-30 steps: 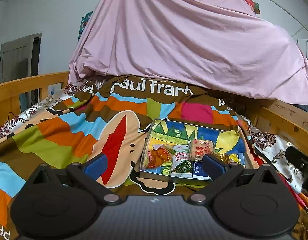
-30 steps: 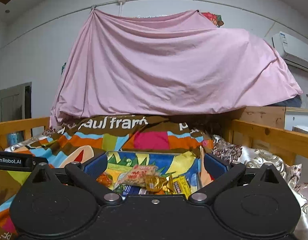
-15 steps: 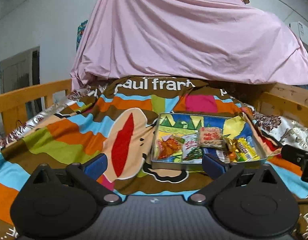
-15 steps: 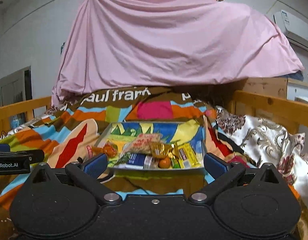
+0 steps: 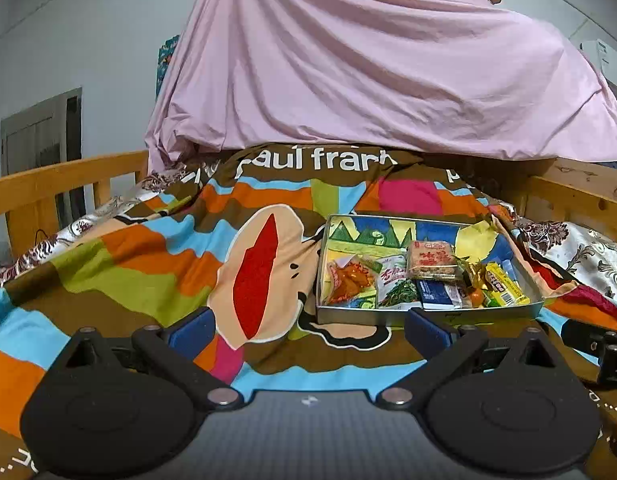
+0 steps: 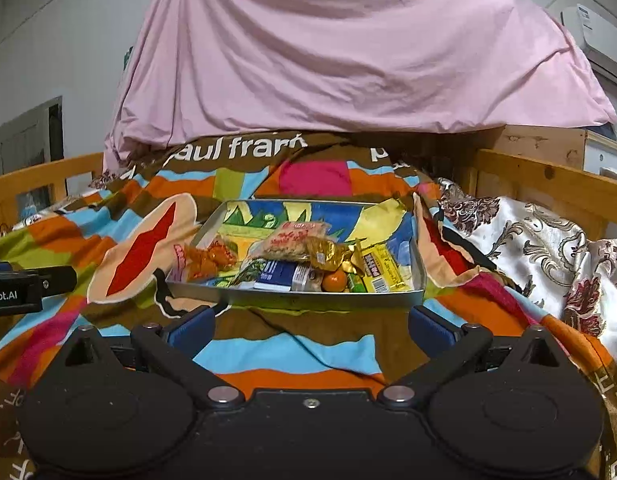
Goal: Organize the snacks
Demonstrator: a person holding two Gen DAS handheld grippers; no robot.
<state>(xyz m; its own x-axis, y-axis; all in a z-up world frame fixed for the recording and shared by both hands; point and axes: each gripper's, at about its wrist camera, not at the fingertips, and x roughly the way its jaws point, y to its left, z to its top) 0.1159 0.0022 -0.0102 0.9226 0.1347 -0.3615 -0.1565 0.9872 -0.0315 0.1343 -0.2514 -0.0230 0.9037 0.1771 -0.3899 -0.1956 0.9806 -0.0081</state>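
A shallow metal tray (image 5: 428, 317) (image 6: 292, 299) with a colourful printed bottom lies on the bed. Several snack packets are heaped at its near end: an orange packet (image 5: 350, 280) (image 6: 210, 258), a green-and-white one (image 5: 396, 286), a pink biscuit pack (image 5: 432, 259) (image 6: 292, 238), a blue pack (image 5: 436, 294) (image 6: 286, 276), gold wrappers (image 6: 332, 254) and a yellow bar (image 5: 506, 284) (image 6: 382, 268). My left gripper (image 5: 310, 330) is open, short of the tray's near left corner. Open too, my right gripper (image 6: 312, 326) hangs just before the tray's front wall. Both hold nothing.
A bright striped "paul frank" blanket (image 5: 156, 264) covers the bed. Wooden rails run along the left (image 5: 60, 178) and right (image 6: 548, 180). A pink sheet (image 5: 368, 68) drapes over a tall heap at the back. A floral cloth (image 6: 540, 240) lies at the right.
Both grippers have drawn back from the tray and tipped down, so more blanket shows before it. Both stay open and empty.
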